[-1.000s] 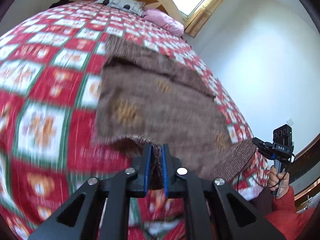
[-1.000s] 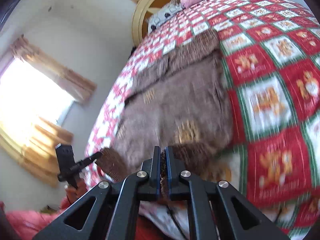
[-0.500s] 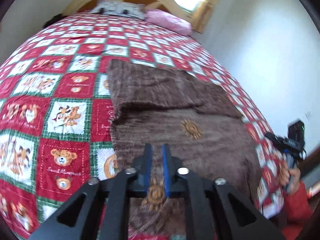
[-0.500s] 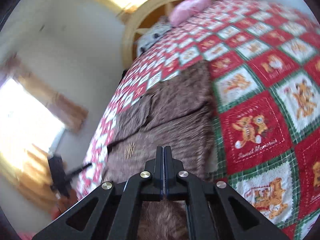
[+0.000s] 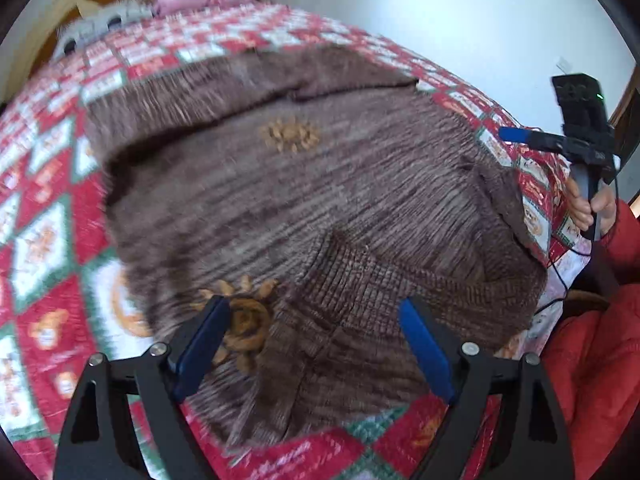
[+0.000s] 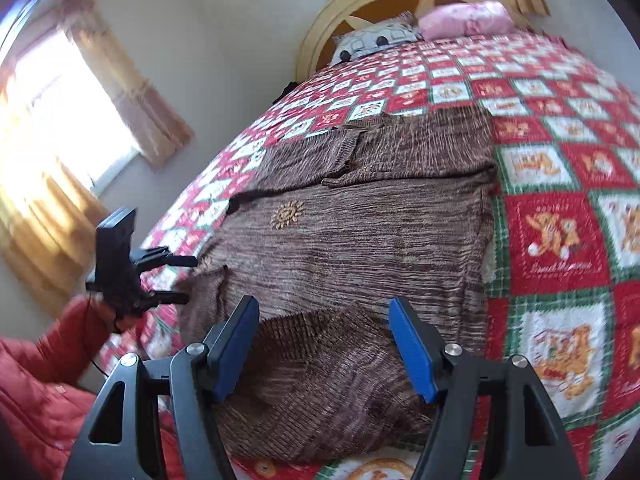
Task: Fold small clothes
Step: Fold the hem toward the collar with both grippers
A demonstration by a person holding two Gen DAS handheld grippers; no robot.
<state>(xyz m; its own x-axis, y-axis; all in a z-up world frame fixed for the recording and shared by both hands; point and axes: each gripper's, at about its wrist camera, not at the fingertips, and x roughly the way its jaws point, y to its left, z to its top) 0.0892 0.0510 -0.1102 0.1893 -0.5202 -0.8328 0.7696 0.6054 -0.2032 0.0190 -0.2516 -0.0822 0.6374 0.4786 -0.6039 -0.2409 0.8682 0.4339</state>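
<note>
The brown knitted sweater (image 6: 352,248) lies spread on the bed's red-and-white patchwork quilt (image 6: 560,240), its far part already doubled over in a band toward the headboard and a ribbed cuff or sleeve end lying loose on the near part. Both tools have just let go: the left gripper (image 5: 316,344) has its blue fingers (image 5: 202,344) standing wide, the jaws having opened just now with only the flat knit beneath them and nothing pinched; the right gripper (image 6: 324,344) is likewise parted after opening, hovering over the ribbed patch (image 6: 320,344) without pressing on it. From the left view the right tool shows at the bed's edge, held in a hand (image 5: 588,204) with a red padded sleeve. This sweater looks soft, thick and floppy, a loose knit that will sag and stretch rather than hold a crease, yet light enough for one pinch at each side. It is not slippery; the fuzzy yarn should cling to the pads and to the quilt, so dragging it may rumple the layers below. I would judge the best hold to be at the near hem's two corners, or at the ribbed edge, where the fabric is denser and a pinch takes all layers together, then lift and carry over toward the folded band.
</note>
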